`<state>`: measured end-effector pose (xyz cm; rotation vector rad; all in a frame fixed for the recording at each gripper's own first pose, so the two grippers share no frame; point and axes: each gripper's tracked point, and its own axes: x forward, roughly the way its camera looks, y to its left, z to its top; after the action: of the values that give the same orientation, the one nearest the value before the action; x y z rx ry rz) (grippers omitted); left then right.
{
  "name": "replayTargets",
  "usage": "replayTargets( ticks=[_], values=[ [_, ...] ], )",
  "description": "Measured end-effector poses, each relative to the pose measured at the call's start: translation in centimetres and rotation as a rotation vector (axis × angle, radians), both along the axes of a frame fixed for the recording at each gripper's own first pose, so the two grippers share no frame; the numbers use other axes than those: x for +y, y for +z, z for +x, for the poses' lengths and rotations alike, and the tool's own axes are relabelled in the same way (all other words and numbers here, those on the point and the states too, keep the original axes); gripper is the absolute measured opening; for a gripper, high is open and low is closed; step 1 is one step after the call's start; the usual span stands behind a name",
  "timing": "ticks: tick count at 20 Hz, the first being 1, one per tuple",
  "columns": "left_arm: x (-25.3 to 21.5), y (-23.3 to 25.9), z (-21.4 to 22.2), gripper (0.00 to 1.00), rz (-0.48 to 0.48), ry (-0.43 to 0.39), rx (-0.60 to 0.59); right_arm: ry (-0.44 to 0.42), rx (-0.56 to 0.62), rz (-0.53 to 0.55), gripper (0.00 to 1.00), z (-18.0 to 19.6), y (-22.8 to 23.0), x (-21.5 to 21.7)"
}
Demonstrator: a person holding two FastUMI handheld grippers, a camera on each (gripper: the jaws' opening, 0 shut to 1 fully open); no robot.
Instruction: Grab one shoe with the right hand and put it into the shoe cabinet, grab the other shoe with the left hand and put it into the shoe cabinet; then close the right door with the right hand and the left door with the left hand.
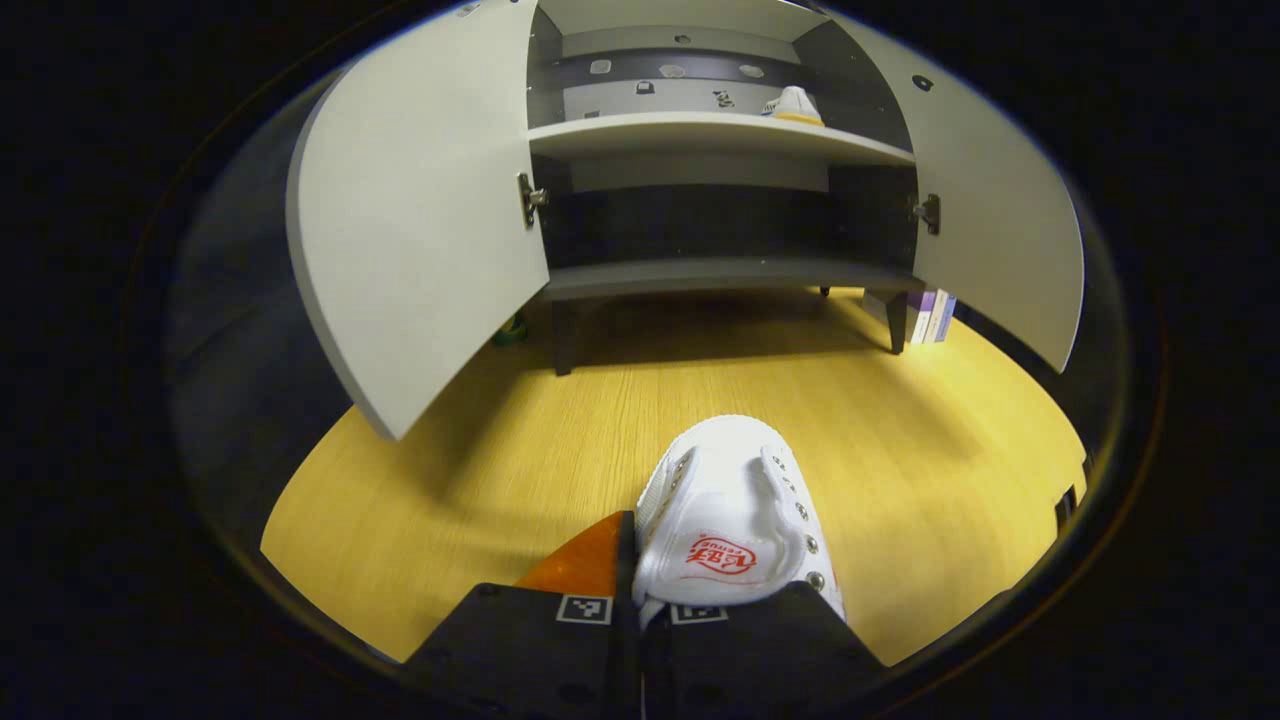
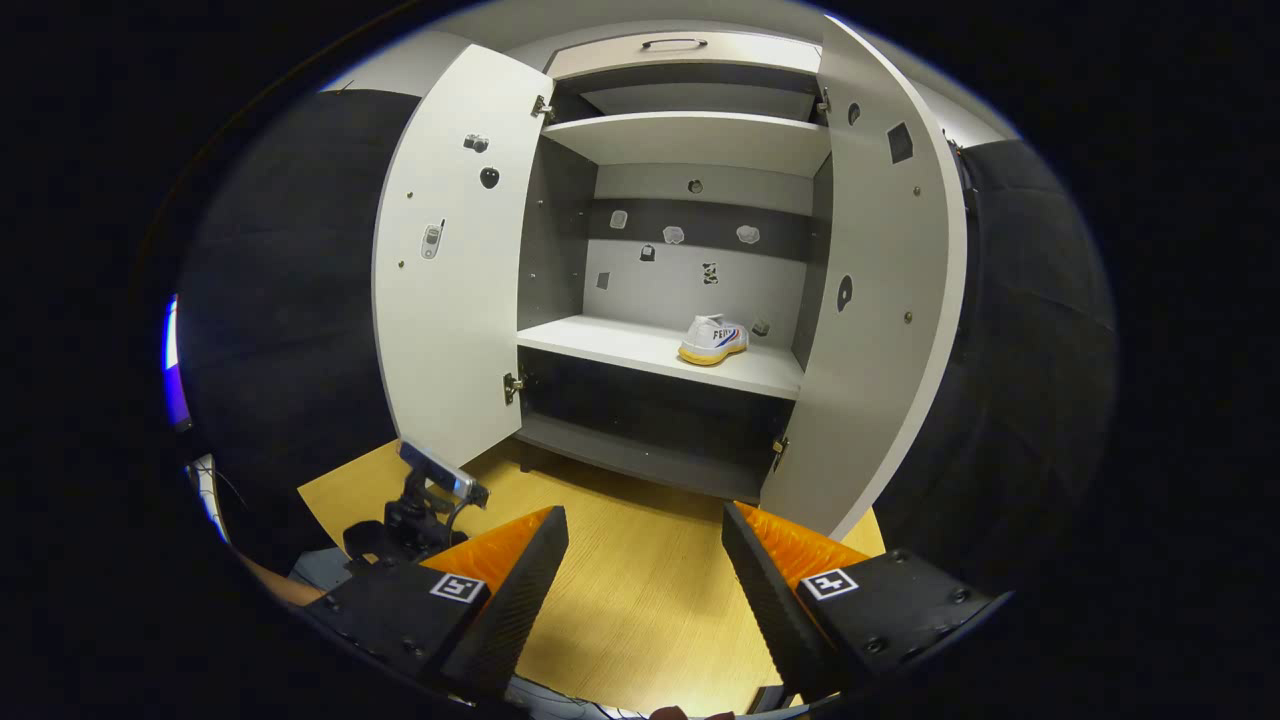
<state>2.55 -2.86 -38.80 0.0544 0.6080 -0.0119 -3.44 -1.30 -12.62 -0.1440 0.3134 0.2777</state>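
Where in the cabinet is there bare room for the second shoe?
Middle shelf: bare from the left wall across to the placed shoe, which sits near its right end. Bottom shelf looks bare between both hinges. Upper shelf also looks bare. Both doors stand open, so entry is unobstructed.

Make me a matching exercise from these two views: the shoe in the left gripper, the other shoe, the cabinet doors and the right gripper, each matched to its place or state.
1. left gripper
2. second shoe
3. cabinet doors
4. right gripper

A. both swung open
B. resting on the middle shelf
C. open, holding nothing
D. shut on the white shoe

Pairs: 1-D, 2-B, 3-A, 4-C
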Motion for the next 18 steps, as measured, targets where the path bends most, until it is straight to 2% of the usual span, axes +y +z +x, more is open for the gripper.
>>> replayTargets(
  ticks=[8,14,18],
  values=[
    [-0.1,15.5,7.8,0.06,-0.052,0.031,-0.101,-0.062,0.022,0.059,0.99,-1.5,-0.9,-1.8],
    [-2.2,26.9,15.9,0.05,-0.145,-0.033,-0.159,-0.153,0.009,0.105,0.98,-1.3,0.0,-4.8],
    [-1.8,33.2,22.2,0.06,-0.097,-0.031,-0.223,-0.216,-0.015,0.105,0.98,-1.5,0.7,-7.3]
  ],
)
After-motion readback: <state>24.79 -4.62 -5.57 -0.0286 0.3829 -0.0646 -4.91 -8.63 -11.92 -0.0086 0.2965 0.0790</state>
